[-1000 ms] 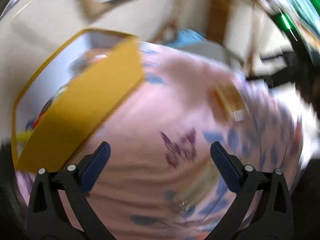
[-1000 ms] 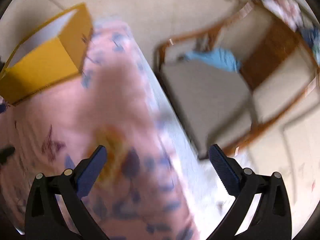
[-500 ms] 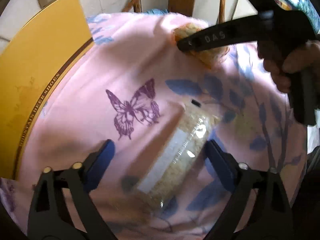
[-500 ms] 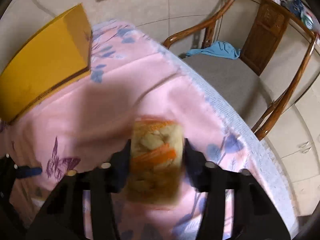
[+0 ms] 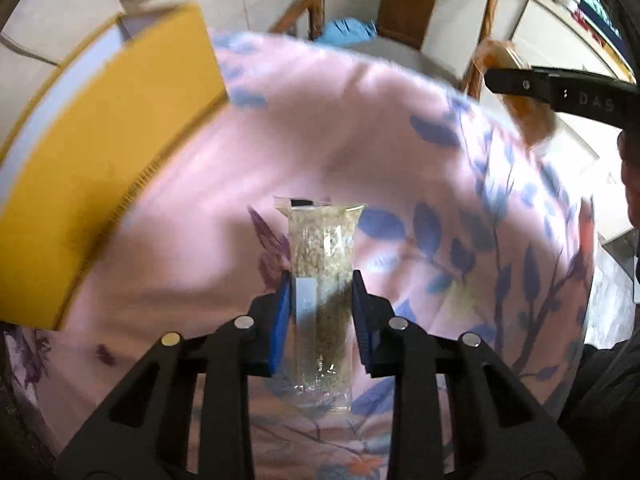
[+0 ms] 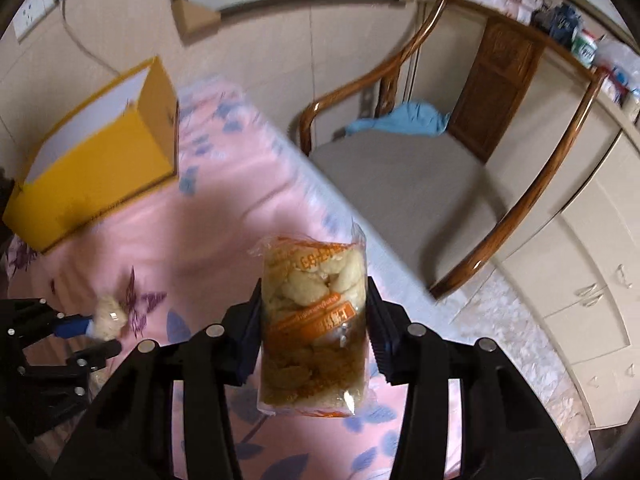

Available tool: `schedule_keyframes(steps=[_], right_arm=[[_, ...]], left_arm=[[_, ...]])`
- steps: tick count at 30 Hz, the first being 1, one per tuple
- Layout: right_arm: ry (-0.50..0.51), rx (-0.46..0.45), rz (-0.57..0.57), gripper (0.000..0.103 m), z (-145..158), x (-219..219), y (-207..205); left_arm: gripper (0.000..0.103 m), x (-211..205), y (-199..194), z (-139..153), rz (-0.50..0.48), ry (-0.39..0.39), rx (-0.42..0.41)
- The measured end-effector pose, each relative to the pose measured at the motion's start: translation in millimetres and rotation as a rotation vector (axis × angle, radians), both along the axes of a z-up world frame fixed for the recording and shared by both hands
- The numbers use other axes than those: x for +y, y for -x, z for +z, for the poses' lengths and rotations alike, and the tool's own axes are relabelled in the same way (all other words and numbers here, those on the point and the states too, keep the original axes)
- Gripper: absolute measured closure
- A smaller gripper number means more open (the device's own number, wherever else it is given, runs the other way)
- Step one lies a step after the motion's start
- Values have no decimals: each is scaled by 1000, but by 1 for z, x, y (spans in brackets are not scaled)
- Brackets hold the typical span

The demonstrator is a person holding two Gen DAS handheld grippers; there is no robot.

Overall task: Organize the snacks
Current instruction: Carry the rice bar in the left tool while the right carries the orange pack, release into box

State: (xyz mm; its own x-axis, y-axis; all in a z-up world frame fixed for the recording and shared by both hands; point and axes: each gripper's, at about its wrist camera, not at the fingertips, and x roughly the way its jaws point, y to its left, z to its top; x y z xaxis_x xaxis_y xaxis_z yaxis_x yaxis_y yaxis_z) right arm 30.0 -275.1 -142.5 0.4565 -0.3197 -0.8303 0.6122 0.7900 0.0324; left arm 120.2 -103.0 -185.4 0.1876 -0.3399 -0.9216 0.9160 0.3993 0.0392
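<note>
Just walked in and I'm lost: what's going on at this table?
A person is sorting snacks with a handheld gripper in each hand. The left gripper is clamped on a clear pack of grain-like snack, and the right gripper is clamped on an orange-printed bag of puffed snacks, held above the pink floral tablecloth. An open yellow box sits at the table's far left.
</note>
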Motion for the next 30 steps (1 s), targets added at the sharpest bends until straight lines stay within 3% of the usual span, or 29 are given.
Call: schedule_keyframes(steps=[5, 9, 13, 15, 18, 22, 25, 27, 30], right_arm=[[-3, -110, 37, 57, 37, -11, -11], [-5, -277, 146, 57, 69, -9, -42], [-83, -372, 252, 57, 85, -3, -67], [-60, -393, 310, 57, 95, 6, -77], [-36, -415, 389, 57, 108, 17, -98], [-39, -476, 483, 57, 132, 23, -126], [-16, -508, 541, 57, 149, 29, -152], [-6, -530, 588, 57, 159, 34, -170], [57, -522, 608, 57, 167, 44, -196]], left_arm=[[75, 5, -15, 41, 117, -19, -58], [75, 8, -50, 81, 248, -2, -109], [75, 18, -80, 112, 389, -8, -200], [75, 22, -88, 123, 412, -3, -221], [74, 31, -98, 147, 463, 35, -252], [74, 32, -108, 181, 548, 130, -363], [74, 42, -122, 205, 662, 229, -459], [74, 47, -138, 213, 752, 255, -511], [74, 53, -168, 215, 846, 287, -503]])
